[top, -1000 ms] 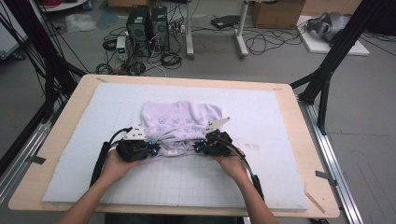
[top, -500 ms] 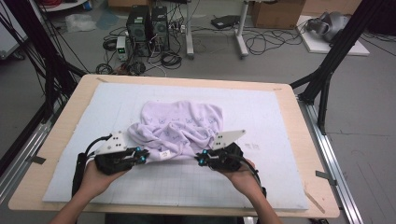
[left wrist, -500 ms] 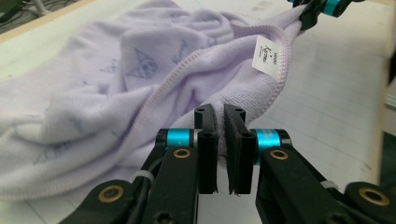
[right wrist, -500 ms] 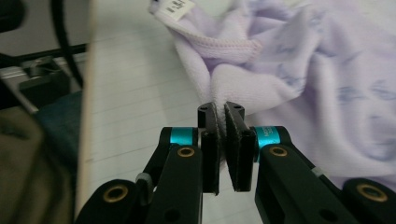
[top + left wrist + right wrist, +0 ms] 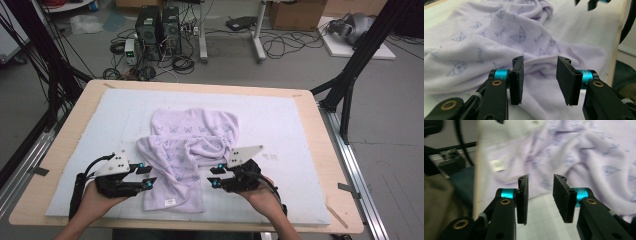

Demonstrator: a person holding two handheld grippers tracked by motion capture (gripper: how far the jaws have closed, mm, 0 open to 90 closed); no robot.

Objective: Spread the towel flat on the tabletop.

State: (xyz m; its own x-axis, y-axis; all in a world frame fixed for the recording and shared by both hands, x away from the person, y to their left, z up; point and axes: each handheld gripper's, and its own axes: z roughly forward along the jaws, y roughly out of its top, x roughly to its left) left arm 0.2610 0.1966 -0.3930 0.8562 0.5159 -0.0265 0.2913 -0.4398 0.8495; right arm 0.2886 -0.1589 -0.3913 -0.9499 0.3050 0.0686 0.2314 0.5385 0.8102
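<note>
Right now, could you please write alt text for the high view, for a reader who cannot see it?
A lilac towel lies rumpled on a white mat, its near edge pulled toward the person. The left gripper and right gripper flank it, jaws open, holding nothing.

Place: a lab or robotics test room.
Floor: bare grey concrete (image 5: 300,70) strewn with tangled cables (image 5: 280,47).
Equipment: computer towers (image 5: 159,25) on the floor.
Frame: black metal struts (image 5: 357,60) around a wooden table (image 5: 320,150).

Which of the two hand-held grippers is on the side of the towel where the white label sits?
The right hand-held gripper. The white label lies on the purple towel by its near edge, and it shows close in the right gripper view.
</note>
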